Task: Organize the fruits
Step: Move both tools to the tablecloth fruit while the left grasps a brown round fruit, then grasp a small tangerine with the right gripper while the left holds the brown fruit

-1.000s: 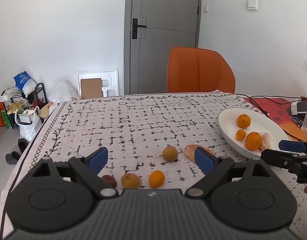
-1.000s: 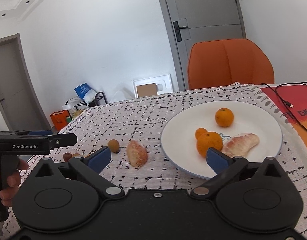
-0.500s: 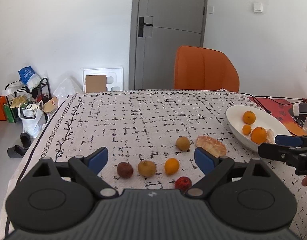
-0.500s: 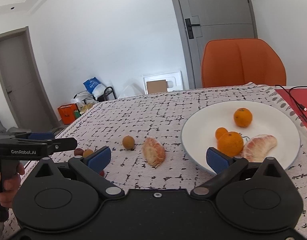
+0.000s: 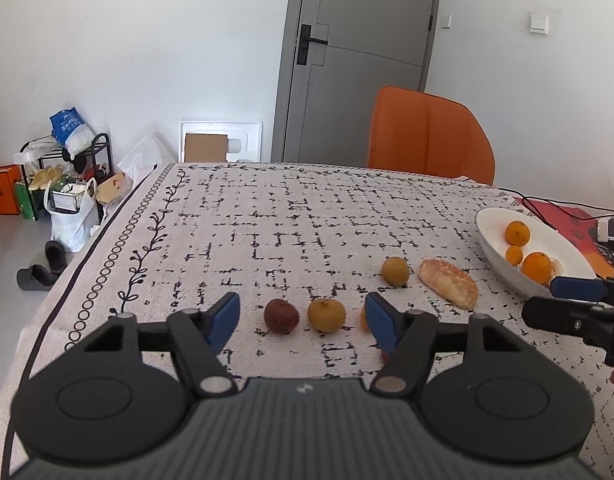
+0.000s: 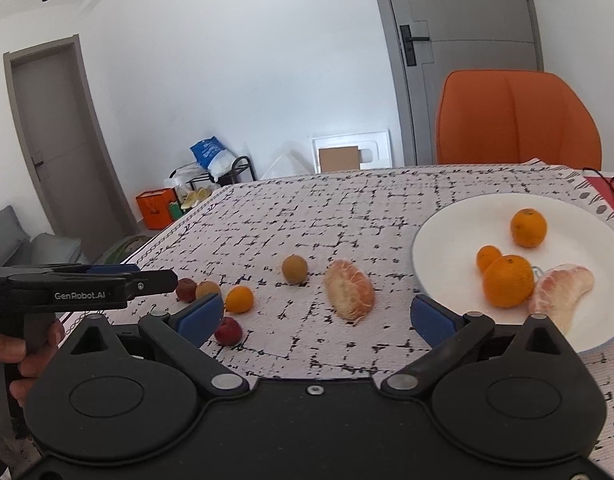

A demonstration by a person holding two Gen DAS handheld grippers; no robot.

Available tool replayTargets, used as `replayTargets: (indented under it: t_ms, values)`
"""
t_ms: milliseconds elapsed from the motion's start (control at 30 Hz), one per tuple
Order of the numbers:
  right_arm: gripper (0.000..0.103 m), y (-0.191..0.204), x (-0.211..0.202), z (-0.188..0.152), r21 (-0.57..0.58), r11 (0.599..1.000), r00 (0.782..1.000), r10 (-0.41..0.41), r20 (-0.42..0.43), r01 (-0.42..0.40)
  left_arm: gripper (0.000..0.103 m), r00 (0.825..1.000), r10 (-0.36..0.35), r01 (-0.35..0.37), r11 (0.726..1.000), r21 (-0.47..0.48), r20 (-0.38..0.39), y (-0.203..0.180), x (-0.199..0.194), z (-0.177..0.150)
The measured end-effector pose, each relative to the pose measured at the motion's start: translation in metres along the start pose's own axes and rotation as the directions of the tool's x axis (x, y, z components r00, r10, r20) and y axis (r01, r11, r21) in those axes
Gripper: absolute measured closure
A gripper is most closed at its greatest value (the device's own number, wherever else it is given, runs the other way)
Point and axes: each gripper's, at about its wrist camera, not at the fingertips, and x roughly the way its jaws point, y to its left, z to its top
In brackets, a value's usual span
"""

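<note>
A white plate (image 6: 447, 232) holds three oranges (image 6: 508, 286) and a peeled segment (image 6: 561, 294); it also shows in the left wrist view (image 5: 491, 236). On the tablecloth lie a peeled citrus piece (image 6: 349, 290) (image 5: 449, 282), a brown round fruit (image 6: 294, 269) (image 5: 395, 270), a small orange (image 6: 239, 299), a red fruit (image 6: 228, 331), a dark red fruit (image 5: 281, 316) and a yellow-brown fruit (image 5: 326, 314). My left gripper (image 5: 303, 318) is open and empty above the two nearest fruits. My right gripper (image 6: 317, 316) is open and empty, near the peeled piece.
An orange chair (image 5: 427, 140) stands behind the table. A red mat with cables (image 5: 563, 212) lies past the plate. Bags and a rack (image 5: 59, 184) stand on the floor at the left. The table's left edge (image 5: 87, 264) is near.
Both grippers have drawn back and swung left. More loose fruits have come into view. Both stay open and empty.
</note>
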Motion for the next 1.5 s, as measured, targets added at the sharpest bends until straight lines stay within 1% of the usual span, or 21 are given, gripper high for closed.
replayTargets:
  t_ms: [133, 267, 533, 700, 833, 1033, 1300, 1500]
  values:
    - [0.01, 0.004, 0.006, 0.0, -0.008, 1.0, 1.0, 0.009, -0.016, -0.009, 0.048, 1.0, 0.0, 0.0, 1.0, -0.012, -0.008, 0.006, 0.004, -0.002]
    - [0.016, 0.006, 0.014, 0.0, -0.008, 1.0, 0.999, 0.013, -0.033, -0.013, 0.056, 1.0, 0.005, -0.006, 1.0, -0.03, -0.018, 0.013, 0.011, -0.004]
    - [0.018, 0.008, 0.03, 0.002, -0.006, 1.0, 0.998, 0.02, -0.058, -0.02, 0.064, 0.999, -0.001, 0.0, 0.999, -0.049, -0.037, 0.02, 0.026, -0.004]
    - [0.018, 0.012, 0.04, 0.003, -0.011, 1.0, 0.997, 0.027, -0.072, -0.027, 0.067, 0.999, -0.005, 0.002, 0.998, -0.055, -0.049, 0.022, 0.037, -0.006]
    - [0.02, 0.014, 0.047, 0.005, -0.015, 0.999, 0.996, 0.034, -0.083, -0.036, 0.081, 0.998, -0.014, 0.011, 0.998, -0.061, -0.06, 0.024, 0.043, -0.009]
    - [0.022, 0.02, 0.053, 0.007, -0.026, 0.998, 0.995, 0.047, -0.091, -0.05, 0.081, 0.999, -0.013, 0.01, 0.998, -0.068, -0.039, 0.029, 0.037, -0.007]
    - [0.026, 0.033, 0.063, 0.009, -0.043, 0.996, 0.992, 0.07, -0.104, -0.075, 0.081, 0.999, -0.002, -0.001, 0.996, -0.085, -0.033, 0.041, 0.029, -0.007]
    - [0.03, 0.042, 0.072, 0.01, -0.055, 0.995, 0.989, 0.082, -0.12, -0.089, 0.081, 1.0, 0.011, -0.013, 0.995, -0.1, -0.028, 0.051, 0.022, -0.009]
